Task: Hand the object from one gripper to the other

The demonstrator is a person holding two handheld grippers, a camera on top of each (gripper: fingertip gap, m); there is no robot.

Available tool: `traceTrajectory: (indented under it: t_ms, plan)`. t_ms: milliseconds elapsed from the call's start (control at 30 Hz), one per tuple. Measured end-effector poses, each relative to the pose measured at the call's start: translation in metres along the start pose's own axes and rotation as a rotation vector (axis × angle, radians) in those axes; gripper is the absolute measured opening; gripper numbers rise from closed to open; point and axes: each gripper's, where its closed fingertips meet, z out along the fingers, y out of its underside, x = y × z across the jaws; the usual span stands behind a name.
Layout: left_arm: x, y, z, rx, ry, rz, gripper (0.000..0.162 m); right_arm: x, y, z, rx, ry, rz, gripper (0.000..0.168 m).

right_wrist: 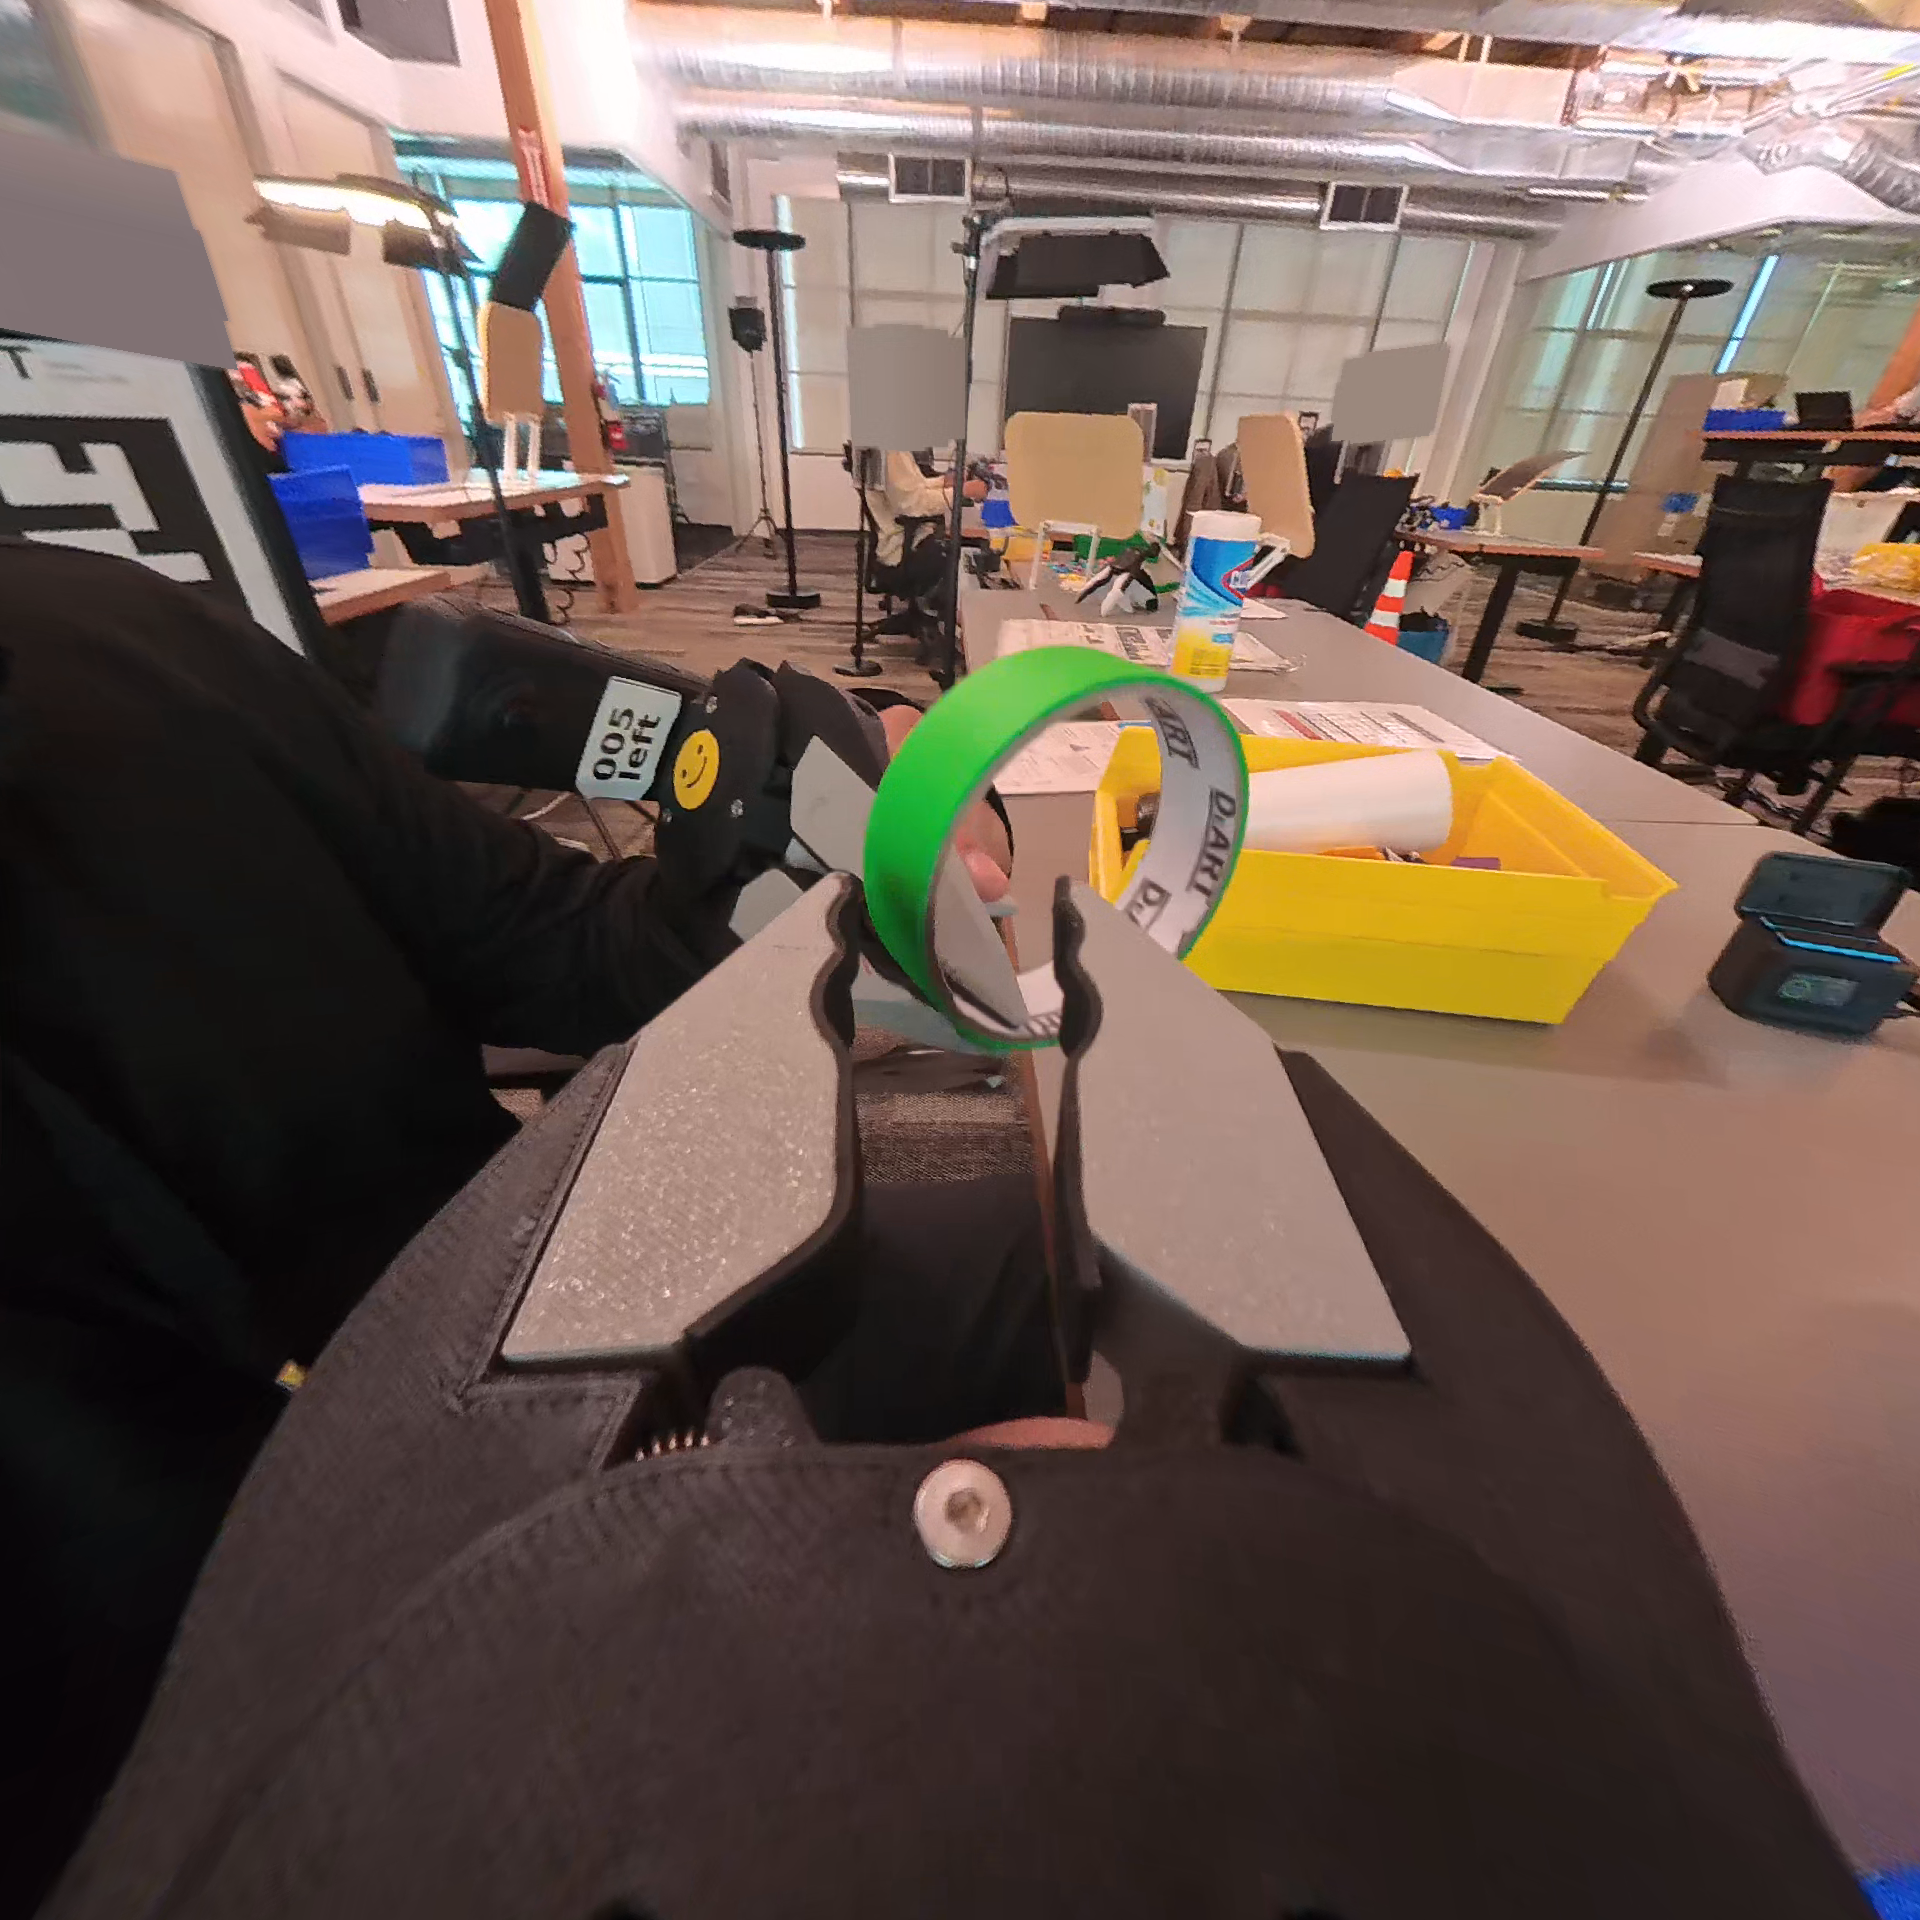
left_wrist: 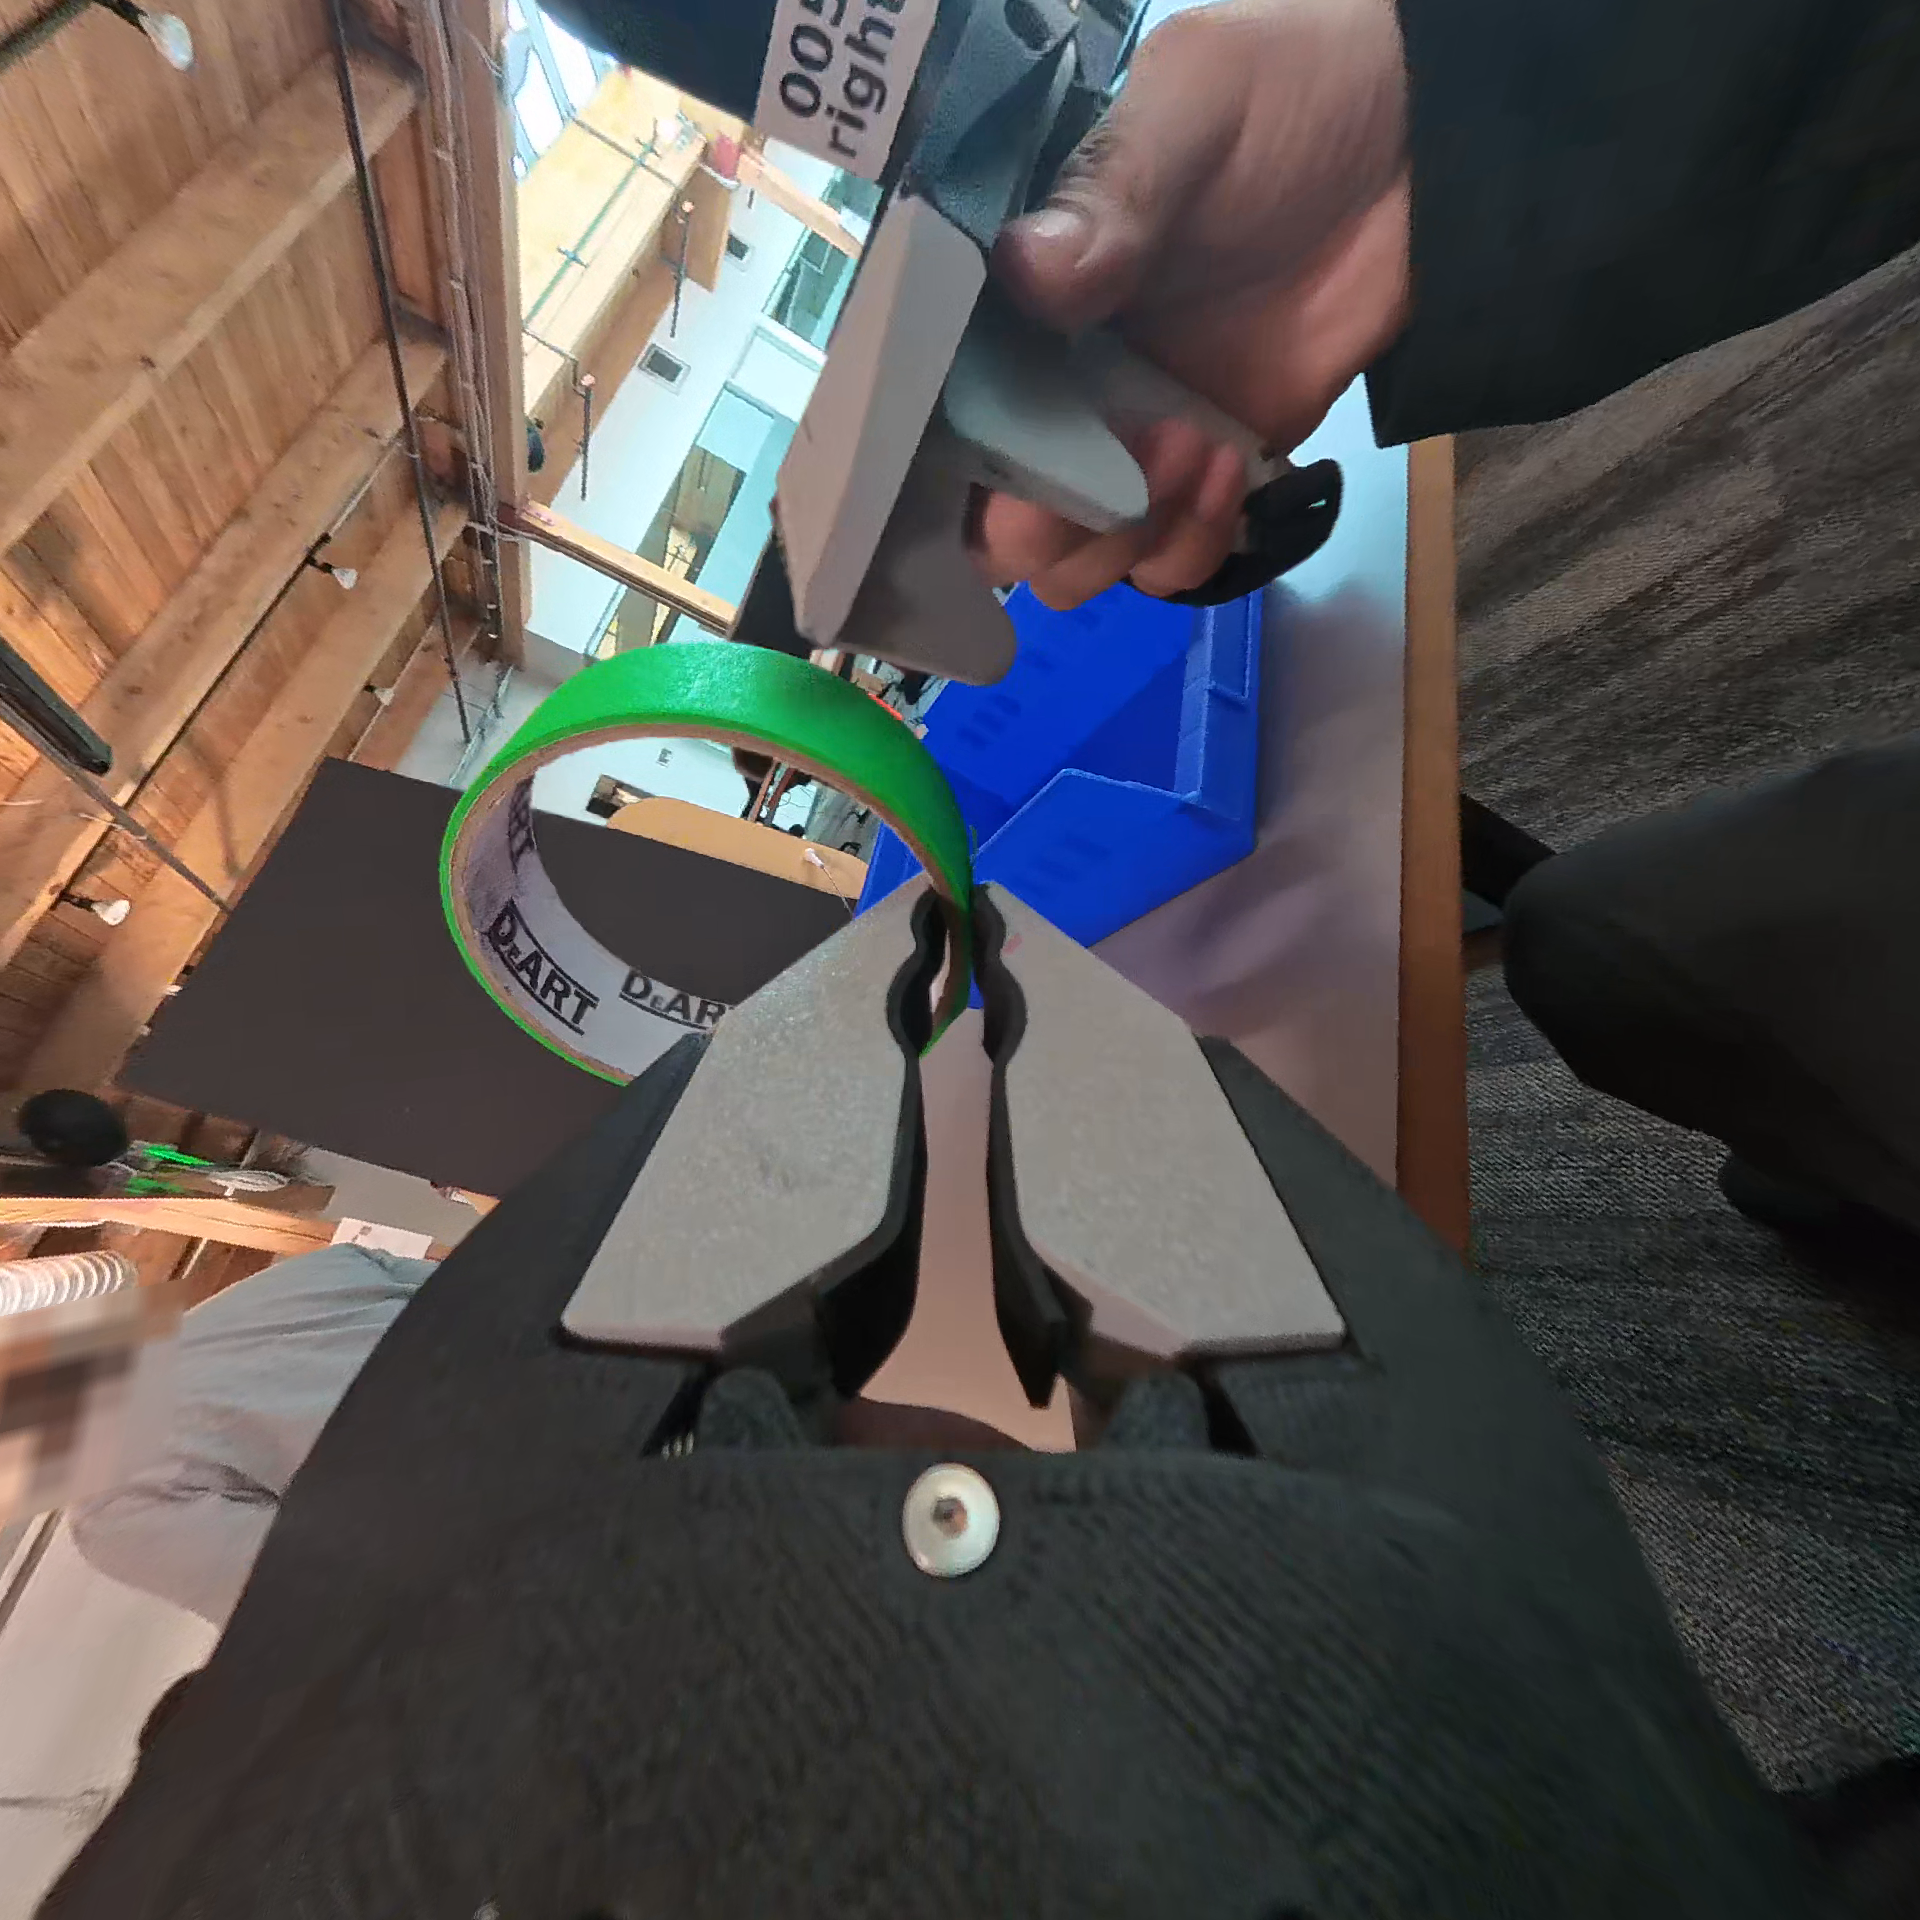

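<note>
A green tape roll hangs in the air. My left gripper is shut on its rim, one finger inside the ring and one outside. In the right wrist view the tape roll stands upright just in front of my right gripper, which is open with its fingertips on either side of the roll's lower rim. The left gripper comes in from the left there and pinches that same lower part. In the left wrist view the right gripper sits just above the roll, held by a hand.
A yellow bin with a white roll stands on the grey table behind the tape. A black case lies to its right and a wipes canister farther back. Blue bins show in the left wrist view.
</note>
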Motion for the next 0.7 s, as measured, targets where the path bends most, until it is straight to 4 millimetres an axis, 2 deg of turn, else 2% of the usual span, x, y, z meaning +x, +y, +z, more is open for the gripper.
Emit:
traceTrajectory:
  t_ms: [33,167,333,567,700]
  plan:
    - [0.002,-0.001,0.000,0.005,0.011,0.001,0.002,-0.002,-0.001,0.001,0.007,-0.014,0.007,0.033]
    - [0.014,-0.002,0.003,0.002,0.033,0.063,0.002,-0.014,-0.002,0.011,0.021,-0.076,0.038,0.026]
    - [0.020,0.004,0.006,-0.031,0.022,0.168,0.002,-0.017,0.008,0.018,-0.020,-0.109,0.064,0.018]
    - [0.007,-0.005,0.003,0.033,-0.024,0.063,0.004,-0.029,-0.002,0.013,0.016,-0.191,0.101,0.007]
    - [0.003,-0.008,-0.003,0.064,-0.011,-0.004,0.006,-0.027,-0.010,0.008,0.041,-0.158,0.070,0.000]
